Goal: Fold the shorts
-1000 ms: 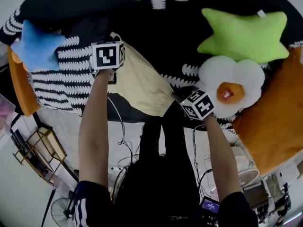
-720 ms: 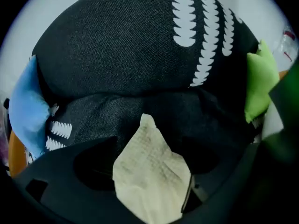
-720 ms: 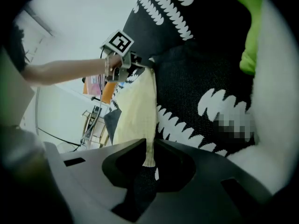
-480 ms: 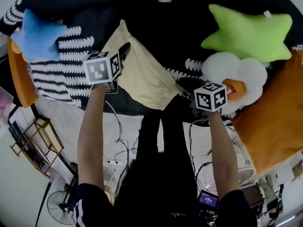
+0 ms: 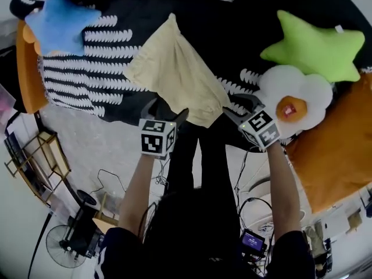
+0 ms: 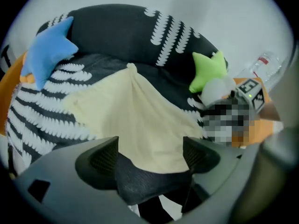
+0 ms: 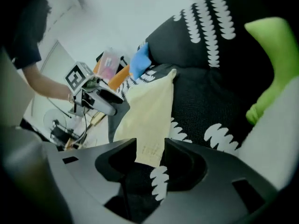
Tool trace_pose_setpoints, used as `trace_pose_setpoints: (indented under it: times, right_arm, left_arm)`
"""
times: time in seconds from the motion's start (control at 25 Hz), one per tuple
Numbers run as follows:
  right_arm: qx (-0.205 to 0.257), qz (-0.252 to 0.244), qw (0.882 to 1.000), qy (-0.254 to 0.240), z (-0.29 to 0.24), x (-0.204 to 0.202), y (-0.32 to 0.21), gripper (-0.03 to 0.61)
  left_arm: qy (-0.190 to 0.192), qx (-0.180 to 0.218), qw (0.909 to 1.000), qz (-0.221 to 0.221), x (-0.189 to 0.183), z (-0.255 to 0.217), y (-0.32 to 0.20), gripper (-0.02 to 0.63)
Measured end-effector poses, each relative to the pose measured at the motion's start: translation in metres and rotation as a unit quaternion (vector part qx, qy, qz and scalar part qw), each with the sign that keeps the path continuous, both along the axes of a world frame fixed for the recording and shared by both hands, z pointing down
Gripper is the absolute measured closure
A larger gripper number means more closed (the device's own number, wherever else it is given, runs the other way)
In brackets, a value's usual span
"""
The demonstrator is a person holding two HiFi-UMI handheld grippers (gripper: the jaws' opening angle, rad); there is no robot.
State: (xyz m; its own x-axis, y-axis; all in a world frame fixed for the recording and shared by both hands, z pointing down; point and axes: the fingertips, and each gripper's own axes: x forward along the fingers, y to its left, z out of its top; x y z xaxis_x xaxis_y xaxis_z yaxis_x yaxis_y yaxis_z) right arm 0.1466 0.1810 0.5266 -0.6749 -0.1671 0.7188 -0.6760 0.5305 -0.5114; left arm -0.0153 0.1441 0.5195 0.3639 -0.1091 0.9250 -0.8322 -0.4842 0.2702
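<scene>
Yellow shorts (image 5: pixel 174 77) laid out — left claw (image 5: pixel 165 110) spread, empty; right claw (image 5: pixel 239 107) just opening, shorts between.

Pale yellow shorts (image 5: pixel 174 74) on black cover (image 5: pixel 232 34)

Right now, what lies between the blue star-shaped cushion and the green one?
The pale yellow cloth shorts, on the black patterned cover, seen in the head view.

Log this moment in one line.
left gripper: jaws just opened, empty | right gripper: jaws just opening, shorts corner between them, unclamped
</scene>
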Motion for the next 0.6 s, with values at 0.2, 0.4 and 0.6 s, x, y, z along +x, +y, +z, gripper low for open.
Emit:
trace_pose_setpoints:
  times: [0.2,0.4,0.6]
  right_arm:
    - [0.02,-0.114,0.992,0.055,-0.006,-0.002,0.03,0.385]
    - [0.09,-0.271,0.952,0.109,-0.003,-0.01,0.046,0.385]
    - [0.128,-0.401,0.897,0.136,0.012,-0.01,0.058,0.386]
  left_arm:
    - [0.017,-0.063,0.9951,0.075,0.041,0.005,0.093,0.187]
    - [-0.033,0.058,0.9623,0.264,0.077,0.0,0.121,0.36]
    - [-0.071,0.07,0.9211,0.376,0.088,0.028,0.137,0.37]
